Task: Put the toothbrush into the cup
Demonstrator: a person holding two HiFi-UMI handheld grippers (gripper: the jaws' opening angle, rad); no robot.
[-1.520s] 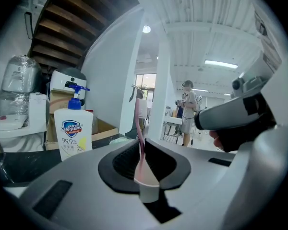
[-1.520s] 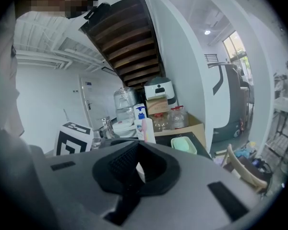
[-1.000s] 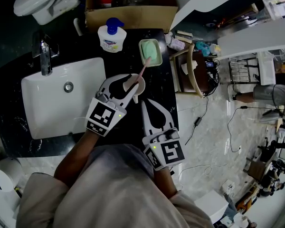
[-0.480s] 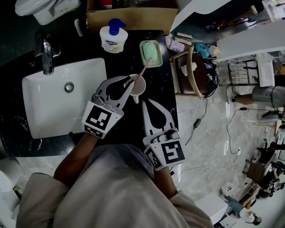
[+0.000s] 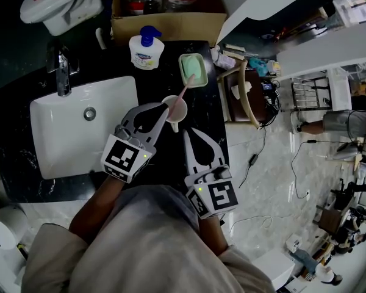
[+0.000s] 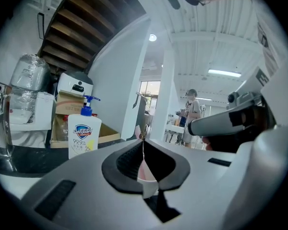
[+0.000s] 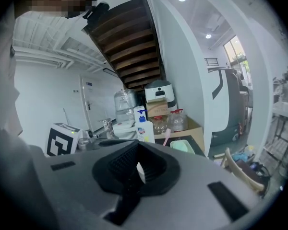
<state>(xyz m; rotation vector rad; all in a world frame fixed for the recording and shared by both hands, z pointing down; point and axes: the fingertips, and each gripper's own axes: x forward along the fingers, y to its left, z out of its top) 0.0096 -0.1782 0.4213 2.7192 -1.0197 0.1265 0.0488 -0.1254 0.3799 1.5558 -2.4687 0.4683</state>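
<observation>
A white cup (image 5: 175, 111) stands on the black counter, right of the sink. The pink toothbrush (image 5: 184, 91) stands in it, leaning up and to the right, with its head over the green soap dish (image 5: 193, 69). My left gripper (image 5: 166, 106) is shut, its tip at the cup's left rim with nothing seen between the jaws. In the left gripper view the cup (image 6: 147, 174) shows through the gap behind the closed tip (image 6: 143, 140). My right gripper (image 5: 185, 133) is shut and holds nothing, just below the cup. In its view the toothbrush (image 7: 166, 137) rises beyond the jaws.
A white sink (image 5: 61, 140) with a faucet (image 5: 61, 73) lies at the left. A soap bottle (image 5: 146, 49) and a cardboard box (image 5: 166, 18) stand at the back. The counter's right edge drops to the tiled floor, near a chair (image 5: 247, 99).
My left gripper has drawn back down and to the left, off the cup. The toothbrush stays leaning in the cup. The right gripper has hardly moved.
</observation>
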